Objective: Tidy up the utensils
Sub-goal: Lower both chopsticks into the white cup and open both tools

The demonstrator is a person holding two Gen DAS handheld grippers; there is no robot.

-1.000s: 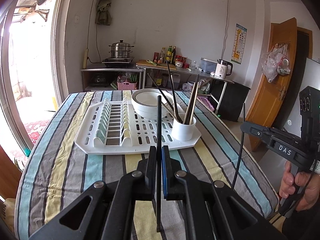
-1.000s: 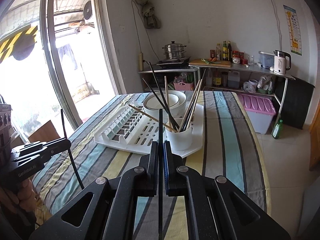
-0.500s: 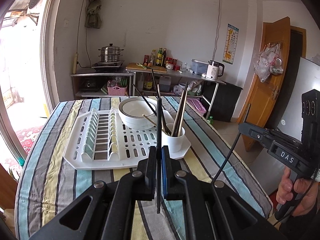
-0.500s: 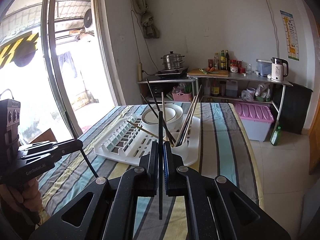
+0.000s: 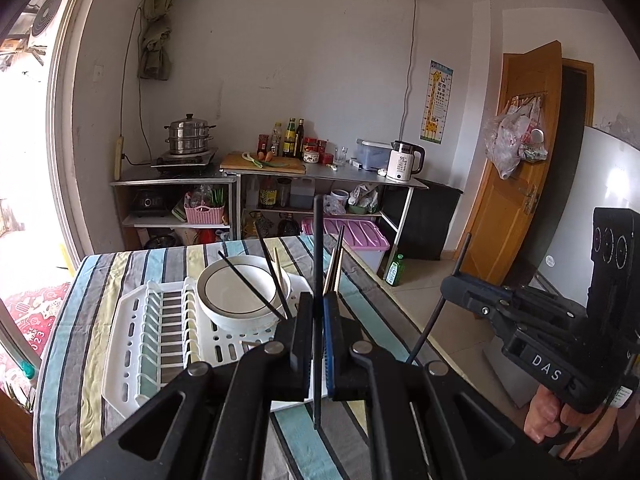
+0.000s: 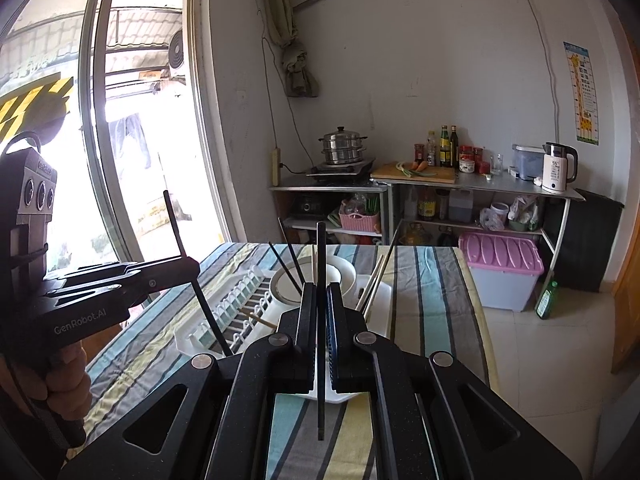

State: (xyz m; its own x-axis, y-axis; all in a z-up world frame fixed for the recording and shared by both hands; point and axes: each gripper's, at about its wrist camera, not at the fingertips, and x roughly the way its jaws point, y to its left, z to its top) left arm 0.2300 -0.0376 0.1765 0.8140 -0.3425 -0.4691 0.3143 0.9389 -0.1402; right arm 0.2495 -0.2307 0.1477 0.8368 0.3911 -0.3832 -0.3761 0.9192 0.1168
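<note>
- Left gripper (image 5: 318, 336): the jaws are pressed together on one black chopstick (image 5: 318, 280), pinched near mid-length and standing about upright, with free length above and below the pads. This grip likely keeps the lower tip clear for lowering into a holder.
- Right gripper (image 6: 318, 320): the jaws pinch a second black chopstick (image 6: 320, 300) in the same upright manner.
- Each gripper also appears in the other camera, off to the side and held by a hand (image 5: 548, 412); there its chopstick leans at an angle.
- Both chopsticks are carried in the air over the near edge of the striped tabletop (image 5: 60, 360), apart from the rack.
- The white drying rack (image 5: 136, 344) sits toward the far end of the tabletop, with a white bowl (image 5: 236, 292) on it beside the slotted section.
- Further chopsticks (image 5: 276, 276), dark and pale, fan upward behind the jaws, presumably sorted there already.
- Hidden: the container holding those chopsticks is covered by the jaws in both views. The near rack corner is also covered, and the exact count of stored chopsticks cannot be told.
</note>
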